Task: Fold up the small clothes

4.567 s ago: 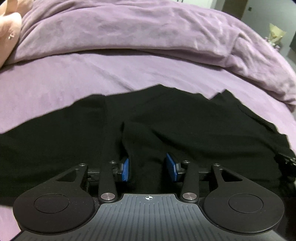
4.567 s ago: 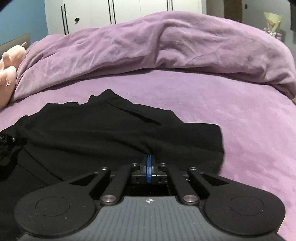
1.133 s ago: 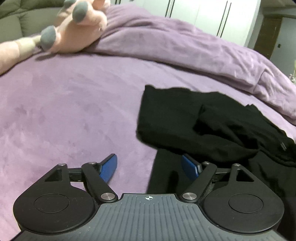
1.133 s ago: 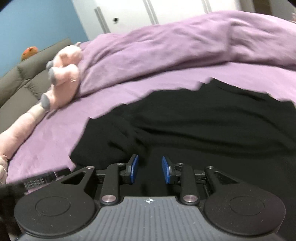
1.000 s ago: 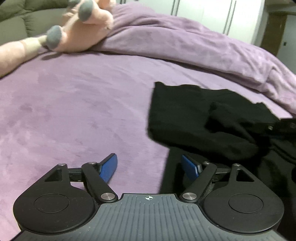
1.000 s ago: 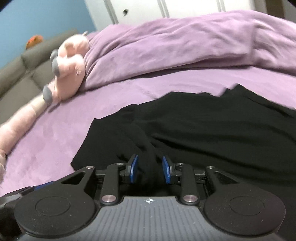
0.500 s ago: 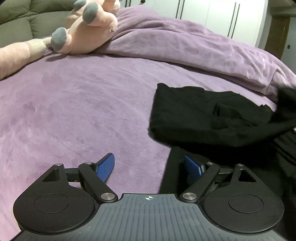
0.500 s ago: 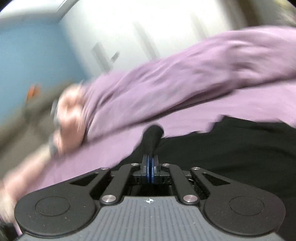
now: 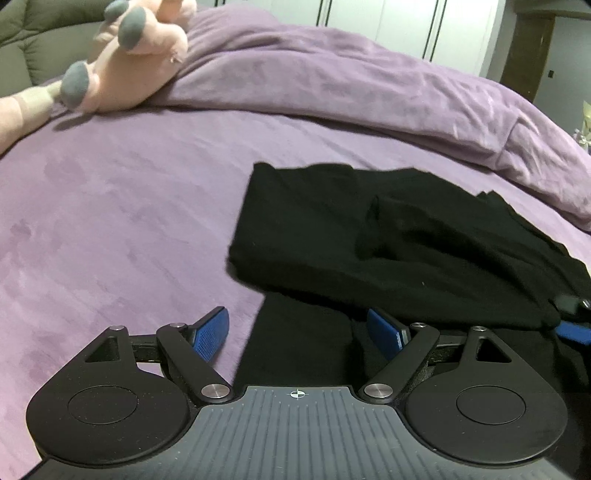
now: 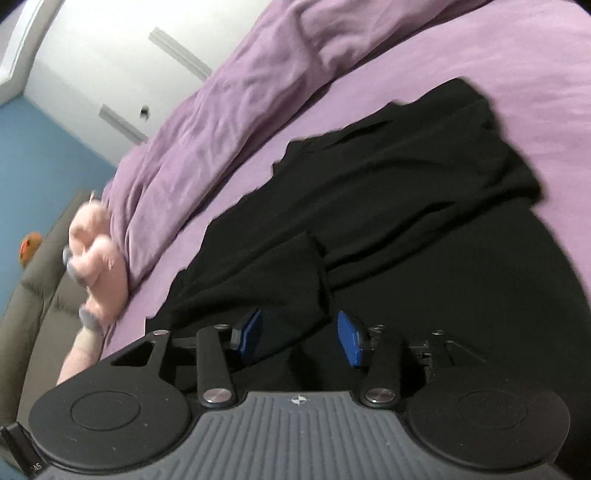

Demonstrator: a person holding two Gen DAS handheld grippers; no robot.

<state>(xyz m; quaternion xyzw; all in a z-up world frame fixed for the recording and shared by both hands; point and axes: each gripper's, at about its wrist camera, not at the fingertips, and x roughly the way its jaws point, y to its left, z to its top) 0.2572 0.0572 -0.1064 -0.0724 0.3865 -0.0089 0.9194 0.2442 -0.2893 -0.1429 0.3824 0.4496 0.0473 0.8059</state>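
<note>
Rolled over since half a second ago, the right gripper has just parted its jaws, dropping a flap of the black knit garment mid-frame on the purple bed; left gripper hovers wide open, empty.

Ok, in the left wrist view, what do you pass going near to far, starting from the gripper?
Left gripper, jaws wide open with nothing clamped → black garment lying partly folded on the purple bed sheet → bunched purple duvet → white wardrobe doors at the back.
</note>
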